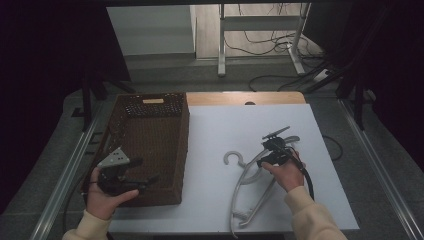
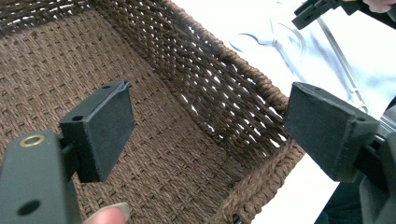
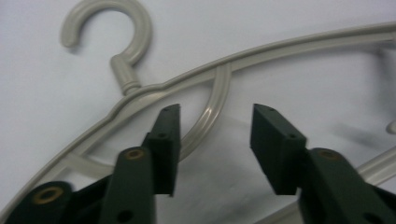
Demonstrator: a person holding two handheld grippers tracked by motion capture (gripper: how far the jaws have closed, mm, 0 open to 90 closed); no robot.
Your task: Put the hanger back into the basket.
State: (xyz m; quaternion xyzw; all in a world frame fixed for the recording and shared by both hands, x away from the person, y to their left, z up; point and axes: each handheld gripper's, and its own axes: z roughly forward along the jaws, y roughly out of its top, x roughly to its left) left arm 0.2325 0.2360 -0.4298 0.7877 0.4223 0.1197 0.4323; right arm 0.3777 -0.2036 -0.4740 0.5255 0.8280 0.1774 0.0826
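**Entry: grey plastic hanger, pick-up pending, wicker basket alongside**

Item 1. Hanger (image 1: pixel 250 187), pale grey plastic, lying flat on the white table (image 1: pixel 220 130) toward its right front portion, hook (image 3: pixel 109 28) pointing toward the basket, long arms running down to the front edge. Nothing is lifting it.

Item 2. Right gripper (image 1: pixel 276 150), poised just over the hanger's shoulder near the hook. In the right gripper view its jaws are standing partly apart with nothing pinched; the curved inner brace (image 3: pixel 212 112) is passing below and between them, close to the one jaw.

Item 3. Left gripper (image 1: pixel 131 181), hovering over the basket's front left corner, jaws spread wide and empty, the woven floor showing between them.

Item 4. Basket (image 1: pixel 150 150), dark brown wicker, sitting along the table's left edge, nothing inside it as far as can be seen.

Risks, as judged:
- The jaws are sitting off-centre over a thin, rounded brace; closing here is likely to nip one edge and let the hanger twist or slip out.
- A grip near the hook is leaving the long arms unbalanced; they may be swinging or dragging on the table when raised.
- The hook or an arm end may be catching the basket's rim on the way in.
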